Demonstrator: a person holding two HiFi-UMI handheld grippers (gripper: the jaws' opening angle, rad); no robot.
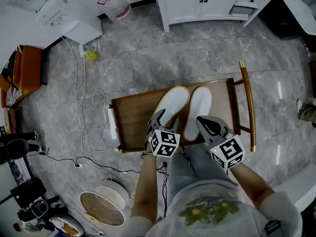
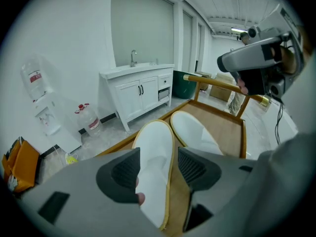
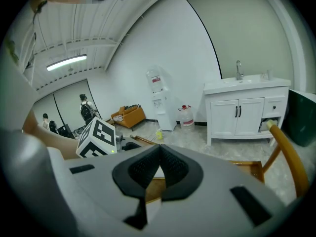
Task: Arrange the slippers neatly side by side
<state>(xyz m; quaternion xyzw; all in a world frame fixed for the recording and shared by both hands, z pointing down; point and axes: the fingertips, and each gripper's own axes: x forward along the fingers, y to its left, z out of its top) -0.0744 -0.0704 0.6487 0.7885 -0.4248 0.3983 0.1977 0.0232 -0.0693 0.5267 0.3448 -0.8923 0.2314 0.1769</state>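
Slipper (image 2: 154,144) lies between jaws of the released left claw (image 2: 159,171); right claw (image 3: 159,170) is clenched.

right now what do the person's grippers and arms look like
The left gripper and right gripper are smooth grey shells with black ribbed pads. Each carries a white cube of black square markers. A thin dark cable hangs below the left one. The person wears a pale short-sleeved T-shirt with a green print.

We see grey marble floor (image 1: 197,53), white walls (image 2: 64,28), white sink cabinet (image 1: 207,4), water jug (image 1: 116,6), orange sofa (image 1: 27,70), wooden bench (image 1: 133,122), loose cables (image 1: 86,107), ceiling strip light (image 3: 66,62) on.
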